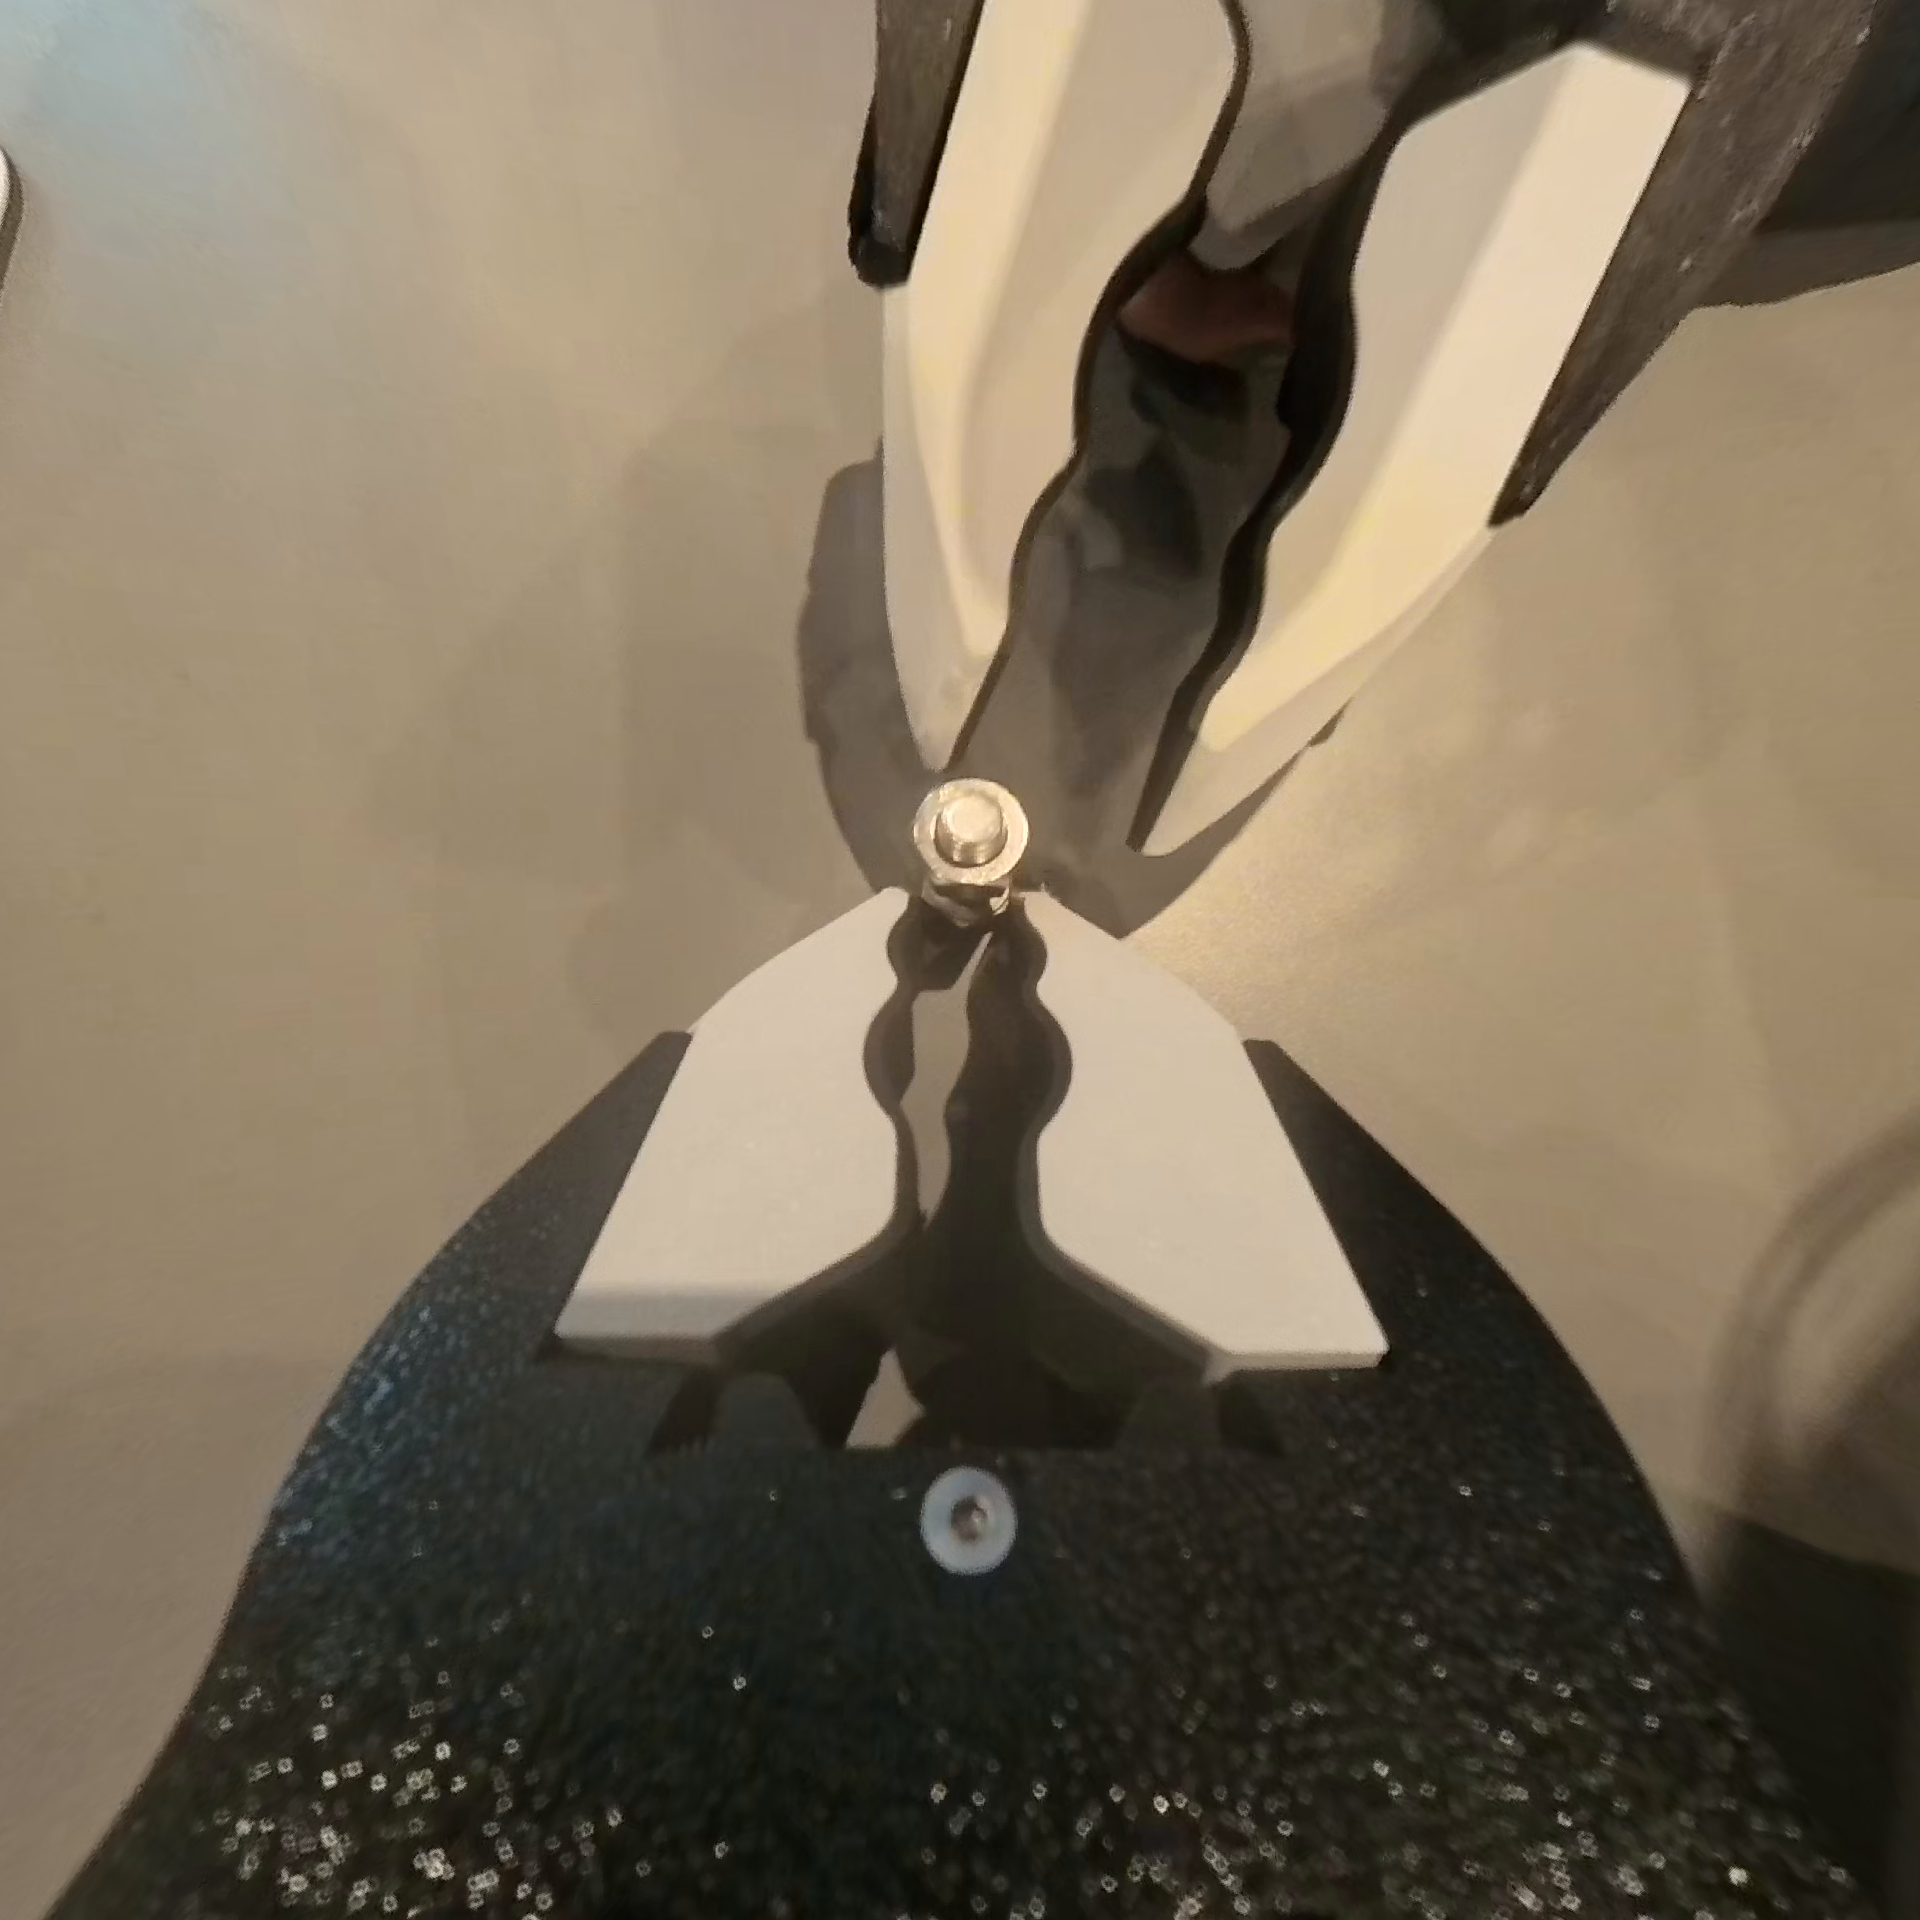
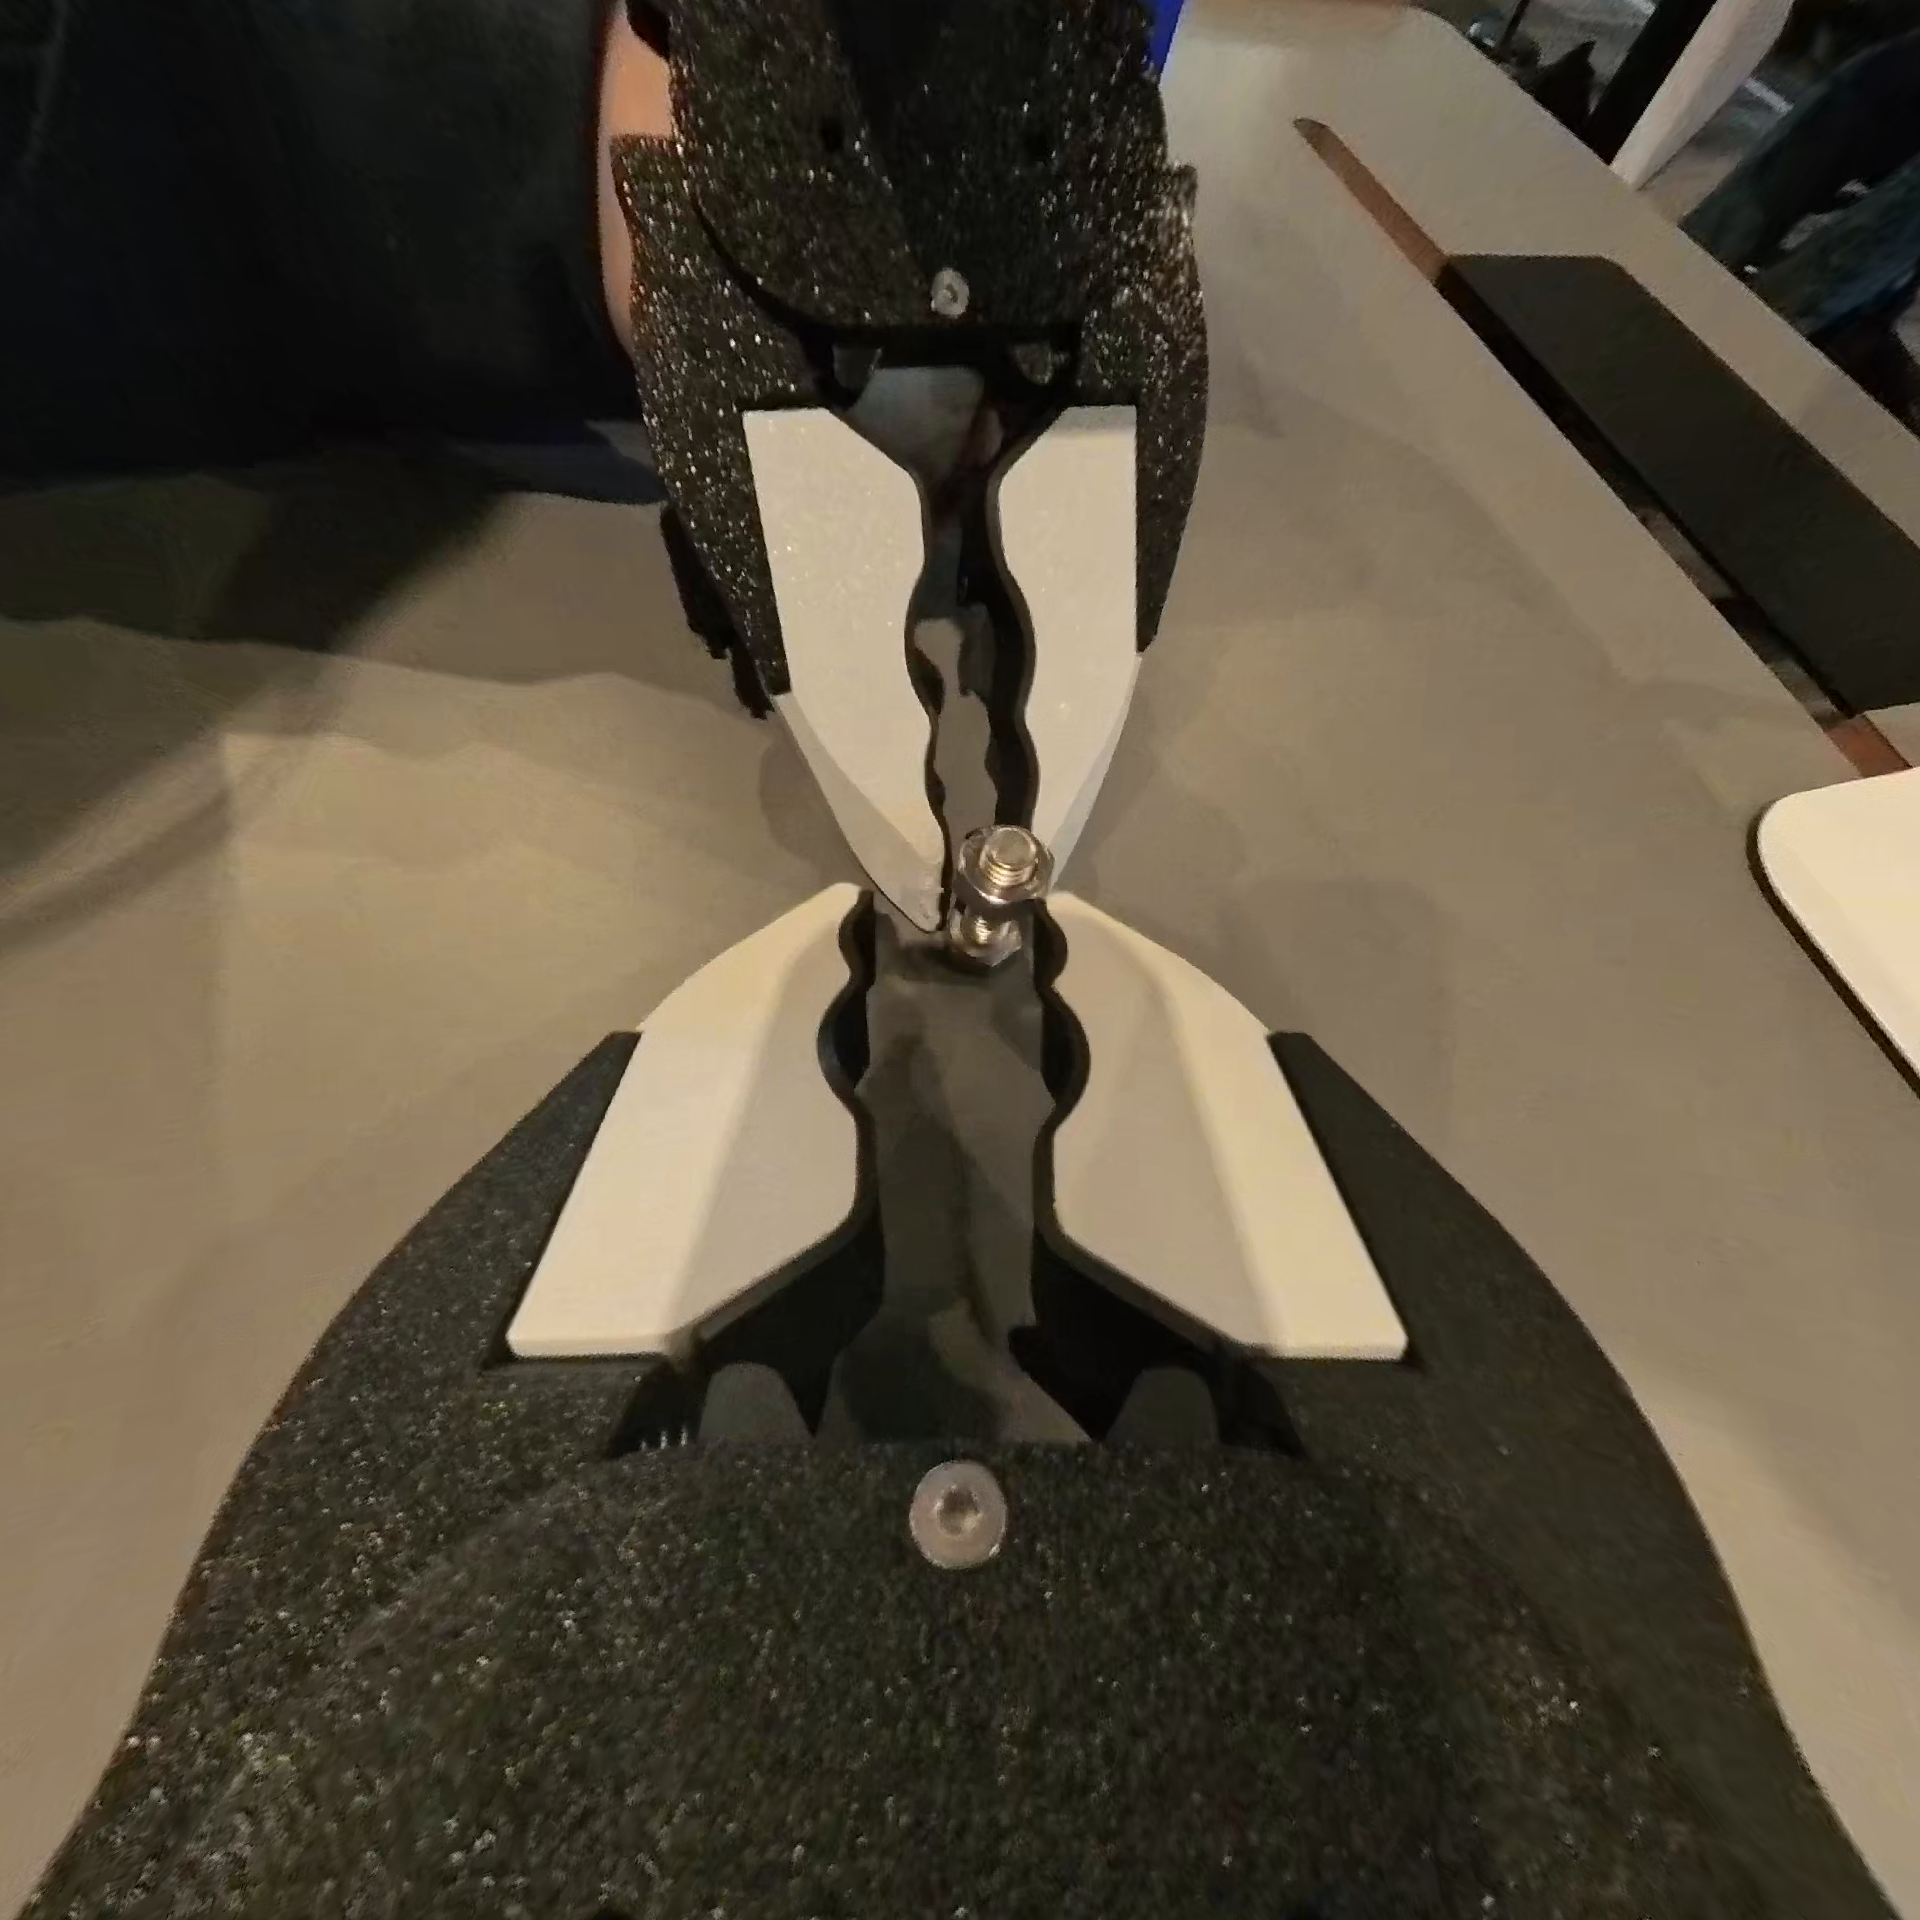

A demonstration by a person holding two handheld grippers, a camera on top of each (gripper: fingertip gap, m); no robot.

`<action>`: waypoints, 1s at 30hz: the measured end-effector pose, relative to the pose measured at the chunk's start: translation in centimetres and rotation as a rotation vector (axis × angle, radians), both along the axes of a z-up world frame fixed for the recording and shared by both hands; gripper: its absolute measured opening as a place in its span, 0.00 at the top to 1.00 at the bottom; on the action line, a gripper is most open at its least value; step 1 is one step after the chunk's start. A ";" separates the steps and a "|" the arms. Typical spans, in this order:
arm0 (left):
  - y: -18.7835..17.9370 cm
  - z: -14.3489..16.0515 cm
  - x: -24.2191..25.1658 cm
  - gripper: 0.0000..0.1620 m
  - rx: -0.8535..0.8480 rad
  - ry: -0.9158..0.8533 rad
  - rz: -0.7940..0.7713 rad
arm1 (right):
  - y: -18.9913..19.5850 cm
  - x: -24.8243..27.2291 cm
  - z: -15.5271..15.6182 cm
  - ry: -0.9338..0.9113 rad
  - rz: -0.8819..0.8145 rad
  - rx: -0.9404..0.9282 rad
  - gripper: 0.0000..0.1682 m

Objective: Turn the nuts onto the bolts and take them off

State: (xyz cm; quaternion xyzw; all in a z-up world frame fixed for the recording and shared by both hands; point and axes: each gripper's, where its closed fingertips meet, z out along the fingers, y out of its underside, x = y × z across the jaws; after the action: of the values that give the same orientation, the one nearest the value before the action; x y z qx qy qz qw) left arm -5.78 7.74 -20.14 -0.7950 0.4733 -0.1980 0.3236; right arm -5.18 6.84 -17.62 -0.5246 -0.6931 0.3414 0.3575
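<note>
A small steel bolt (image 1: pixel 961 896) stands upright with a nut (image 1: pixel 971 831) threaded near its upper end. My left gripper (image 1: pixel 961 914) is shut on the bolt's lower part, just above the grey table. My right gripper (image 1: pixel 1049 810) comes in from the far side with its jaws apart around the nut. One of its fingertips (image 1: pixel 935 764) lies against the nut, the other stands clear. In the right wrist view the nut (image 2: pixel 1006 868) and bolt (image 2: pixel 982 940) sit between my right gripper's (image 2: pixel 956 914) spread tips. There the left gripper (image 2: pixel 940 904) pinches the bolt from the far side.
The grey table (image 2: pixel 1403 675) spreads around both grippers. A white board (image 2: pixel 1849 894) lies at the right edge. A long black block (image 2: pixel 1683 436) lies at the back right beside a dark slot. A person in dark clothing (image 2: pixel 260 208) is at the back left. Less than 4 cm separates the two grippers' tips.
</note>
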 end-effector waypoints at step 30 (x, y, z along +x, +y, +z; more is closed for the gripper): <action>0.0 0.0 0.0 0.91 -0.002 -0.001 0.001 | 0.0 0.0 0.2 0.008 -0.004 -0.013 0.78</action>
State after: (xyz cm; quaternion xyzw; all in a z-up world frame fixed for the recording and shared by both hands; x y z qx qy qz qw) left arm -5.78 7.71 -20.14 -0.7954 0.4727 -0.1989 0.3229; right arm -5.21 6.82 -17.45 -0.5269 -0.6883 0.3475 0.3575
